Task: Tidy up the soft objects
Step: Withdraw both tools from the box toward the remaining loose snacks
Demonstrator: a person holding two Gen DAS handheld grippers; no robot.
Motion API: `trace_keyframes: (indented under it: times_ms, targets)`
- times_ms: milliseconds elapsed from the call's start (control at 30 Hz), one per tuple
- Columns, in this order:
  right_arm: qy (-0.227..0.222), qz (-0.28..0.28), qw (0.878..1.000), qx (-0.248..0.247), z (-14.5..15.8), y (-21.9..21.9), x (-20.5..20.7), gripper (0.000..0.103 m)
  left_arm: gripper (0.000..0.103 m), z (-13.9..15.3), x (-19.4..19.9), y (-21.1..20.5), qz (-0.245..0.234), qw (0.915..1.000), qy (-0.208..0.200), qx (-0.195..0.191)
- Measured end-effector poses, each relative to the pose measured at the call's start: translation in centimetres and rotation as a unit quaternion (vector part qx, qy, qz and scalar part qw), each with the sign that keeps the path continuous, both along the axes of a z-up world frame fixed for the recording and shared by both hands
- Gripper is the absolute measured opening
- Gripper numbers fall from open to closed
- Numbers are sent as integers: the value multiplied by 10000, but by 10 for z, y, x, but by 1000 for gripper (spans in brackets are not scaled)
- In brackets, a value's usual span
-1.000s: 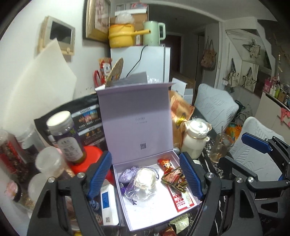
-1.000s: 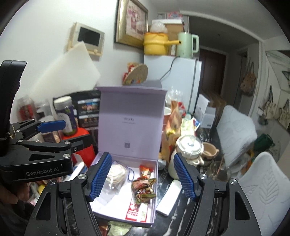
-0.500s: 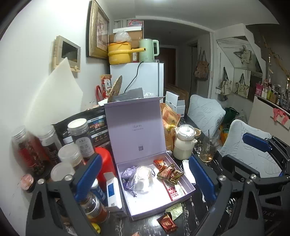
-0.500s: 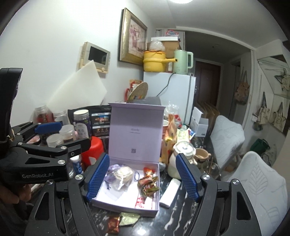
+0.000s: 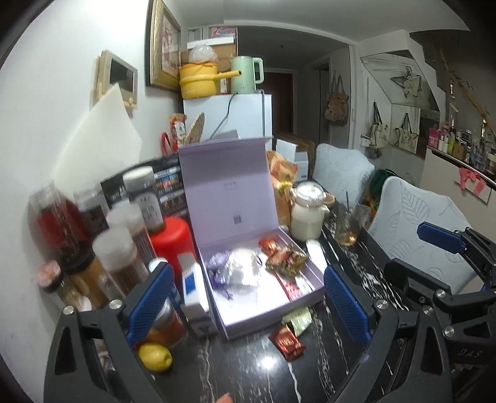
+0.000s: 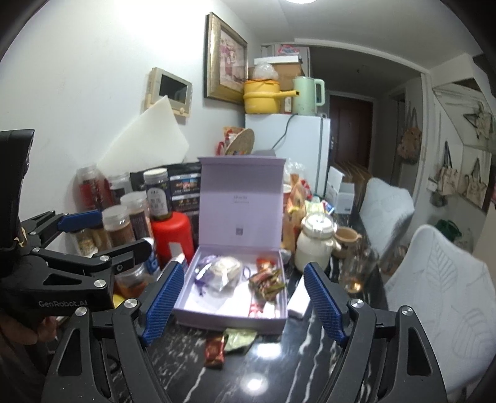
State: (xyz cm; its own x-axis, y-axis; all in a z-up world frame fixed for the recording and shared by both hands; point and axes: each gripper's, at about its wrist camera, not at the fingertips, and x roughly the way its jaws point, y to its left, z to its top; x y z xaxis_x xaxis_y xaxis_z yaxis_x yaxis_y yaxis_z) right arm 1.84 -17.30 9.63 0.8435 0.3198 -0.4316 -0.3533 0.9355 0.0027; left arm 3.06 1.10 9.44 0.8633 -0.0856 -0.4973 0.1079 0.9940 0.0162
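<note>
Two soft pouches (image 5: pixel 238 272) lie crumpled in the lilac box (image 5: pixel 263 297); both tongs, left (image 5: pixel 245 305) and right (image 6: pixel 243 302), hover empty, the right's jaws just widening.

Light falls from a ceiling lamp (image 6: pixel 299 1), leaving white glare spots on the glossy dark table (image 6: pixel 257 384) and washing out the open box's floor (image 5: pixel 248 297). The far doorway stays dim. Jars (image 5: pixel 62 223) at left smear with blur; fisheye edges bend and darken.
</note>
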Motion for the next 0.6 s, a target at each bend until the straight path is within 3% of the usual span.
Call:
trace_keyframes:
  times_ms: [400,600]
  targets:
    - [545,67,9983,184,-58,6,-23,80,99,-68,-23,5,-1,9981,580,-230]
    - [680,-167,9974,154,-86,5,-33,80,99,-97,-23,5,34,9948,927,-419]
